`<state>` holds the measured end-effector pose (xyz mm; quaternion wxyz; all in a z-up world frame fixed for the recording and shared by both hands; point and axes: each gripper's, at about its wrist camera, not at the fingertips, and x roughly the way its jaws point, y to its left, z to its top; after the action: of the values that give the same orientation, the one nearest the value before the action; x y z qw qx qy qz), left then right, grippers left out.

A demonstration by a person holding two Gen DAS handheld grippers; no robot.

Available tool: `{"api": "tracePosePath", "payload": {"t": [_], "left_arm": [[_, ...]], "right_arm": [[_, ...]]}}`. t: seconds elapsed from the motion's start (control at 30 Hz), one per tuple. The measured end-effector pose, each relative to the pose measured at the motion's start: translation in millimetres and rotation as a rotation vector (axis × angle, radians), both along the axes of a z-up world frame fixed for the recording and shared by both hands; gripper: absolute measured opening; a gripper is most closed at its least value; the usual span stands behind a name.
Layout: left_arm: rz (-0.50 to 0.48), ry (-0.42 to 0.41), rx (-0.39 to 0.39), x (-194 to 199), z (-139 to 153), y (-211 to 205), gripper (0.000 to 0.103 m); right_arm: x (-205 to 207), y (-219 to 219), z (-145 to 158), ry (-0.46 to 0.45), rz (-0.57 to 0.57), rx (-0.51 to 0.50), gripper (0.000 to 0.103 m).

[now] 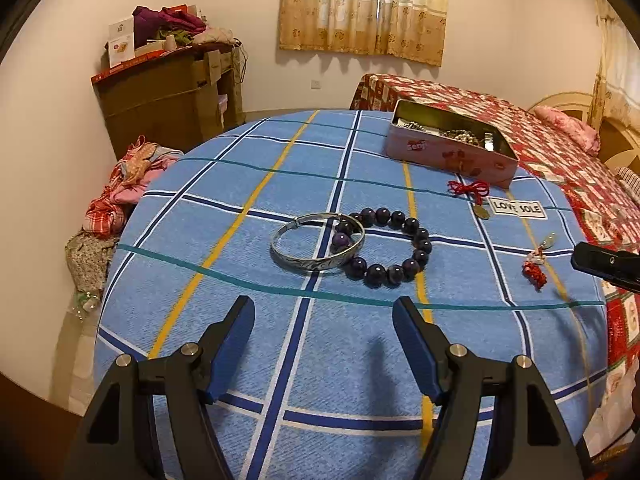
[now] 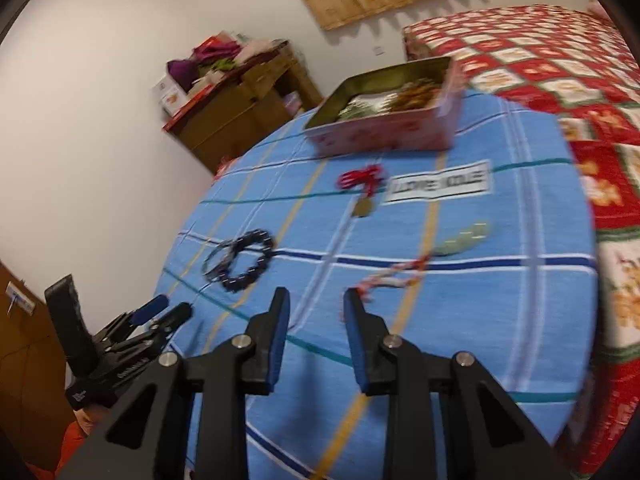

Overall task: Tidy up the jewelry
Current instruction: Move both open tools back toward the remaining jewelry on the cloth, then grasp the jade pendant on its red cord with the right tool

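1. The left gripper (image 1: 324,316) hovers over the blue checked worktop (image 1: 240,360), its jaws spread wide with only cloth between them.
2. The right gripper (image 2: 316,308) has its jaws narrowly apart and gripping nothing; the red end of a red-and-white cord charm (image 2: 392,276) lies just ahead of its right-hand finger, not between the pads.
3. Just ahead of the left jaws, a silver bangle (image 1: 317,247) overlaps a dark purple bead bracelet (image 1: 386,246).
4. Farther off, ahead and to the right of the left jaws, lie a red knotted cord with a gold pendant (image 1: 472,192) and a "LOVE SOLE" label (image 1: 518,208).
5. Farthest, the open pink tin (image 1: 452,152) holds more jewelry.
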<state>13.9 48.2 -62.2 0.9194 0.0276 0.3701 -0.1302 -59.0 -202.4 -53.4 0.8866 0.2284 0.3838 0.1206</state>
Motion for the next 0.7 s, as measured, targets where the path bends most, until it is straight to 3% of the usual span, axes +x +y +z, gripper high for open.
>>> {"api": "tracePosePath", "payload": {"t": [0.27, 0.43, 0.7], "left_arm": [[-0.049, 0.025, -0.046, 2.1, -0.6, -13.4, 0.071], [-0.058, 0.014, -0.023, -0.2, 1.6, -18.0, 0.071], [-0.035, 0.030, -0.050, 3.3, 1.1, -9.9, 0.071]], "right_arm": [[-10.3, -24.4, -5.0, 0.028, -0.077, -0.047, 0.035], [8.8, -4.9, -3.2, 0.028, -0.020, -0.118, 0.047], [26.5, 24.9, -14.6, 0.059, 0.038, -0.180, 0.056]]}}
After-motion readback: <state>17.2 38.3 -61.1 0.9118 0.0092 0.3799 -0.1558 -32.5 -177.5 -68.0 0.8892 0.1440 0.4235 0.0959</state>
